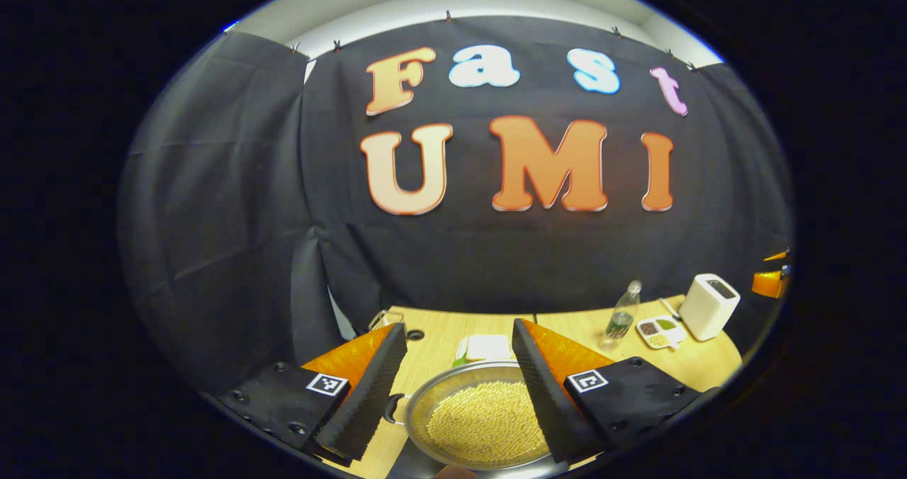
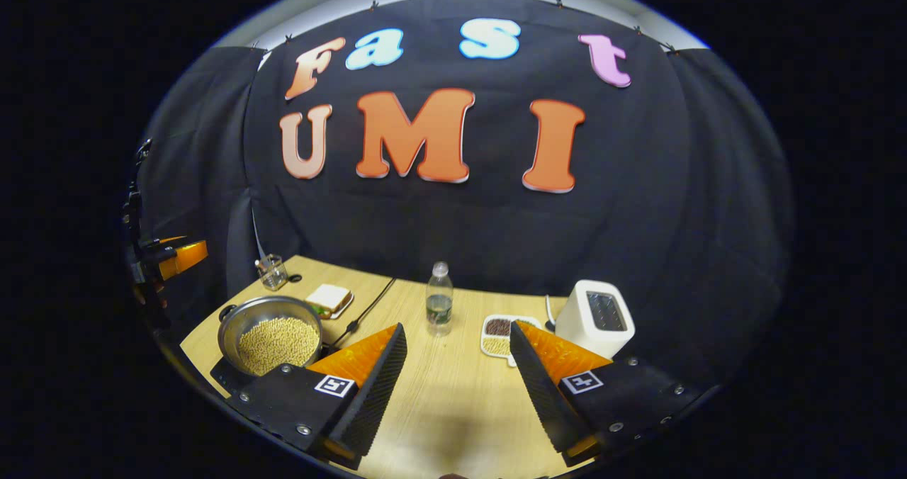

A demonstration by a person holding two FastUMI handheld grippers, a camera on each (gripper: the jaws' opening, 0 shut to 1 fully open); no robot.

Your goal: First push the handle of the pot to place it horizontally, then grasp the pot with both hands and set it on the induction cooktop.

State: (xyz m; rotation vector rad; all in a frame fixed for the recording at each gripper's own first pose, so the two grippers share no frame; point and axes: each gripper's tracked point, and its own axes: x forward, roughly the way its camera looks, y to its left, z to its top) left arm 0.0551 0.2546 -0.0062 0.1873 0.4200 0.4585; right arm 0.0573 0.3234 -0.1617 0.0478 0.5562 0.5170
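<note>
Left tongs (image 1: 459,387) are hovering spread wide over the pot (image 1: 482,415), gripping nothing; the pot, filled with yellow beans (image 1: 489,422), is sitting on the dark induction cooktop (image 2: 230,378) at the near-left part of the desk (image 2: 453,394). Right tongs (image 2: 457,387) are hanging agape above bare desk, well apart from the pot. A water bottle (image 2: 439,298), a sectioned dish (image 2: 499,336) and a white toaster (image 2: 595,317) are standing farther back.

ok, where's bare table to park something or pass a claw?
Free: the wood in front of the right claw, between the pot and the snack tray, up to the water bottle. Crowded: the back left, with glass, sandwich and cable; toaster at the right.
</note>
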